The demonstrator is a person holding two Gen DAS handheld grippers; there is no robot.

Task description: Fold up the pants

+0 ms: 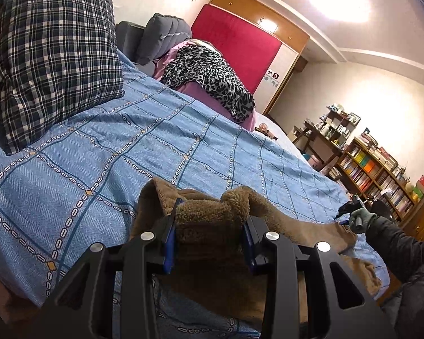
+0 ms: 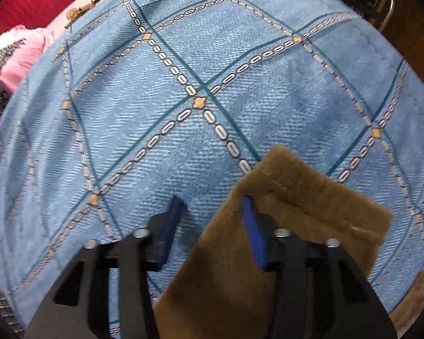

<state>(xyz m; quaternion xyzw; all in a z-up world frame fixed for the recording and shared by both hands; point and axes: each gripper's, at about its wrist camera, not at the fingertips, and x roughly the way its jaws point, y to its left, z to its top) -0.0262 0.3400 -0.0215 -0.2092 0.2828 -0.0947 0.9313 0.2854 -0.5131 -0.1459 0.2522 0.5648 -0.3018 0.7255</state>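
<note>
Two black grippers with blue pads are at work over our bed, and we take them in turn. Our left gripper [image 1: 209,231] is clamped on a thick bunched fold of the brown fleece pants [image 1: 212,226]: the fuzzy pile swells up between the pads and spills over both fingers, lifted a little off the cover. Our right gripper [image 2: 212,220] points steeply down at the far end of the same pants [image 2: 311,212], and its jaws stand apart in its own view; one blue pad [image 2: 253,234] lies against the edge of the flat, hemmed leg end, the other [image 2: 171,226] sits over bare cover, so nothing is pinched there. From the left view we see a gloved hand [image 1: 360,220] carrying that gripper (small and far off, its fingers hard to read).

The pants lie stretched across the blue quilted bedcover [image 2: 183,84], a twill-textured cloth crossed by diagonal chain-link lines with small tan diamonds. Near the headboard side rests a plump navy-and-white plaid pillow [image 1: 56,62], and beyond it a leopard-print cloth [image 1: 209,79] draped over pink fabric.
</note>
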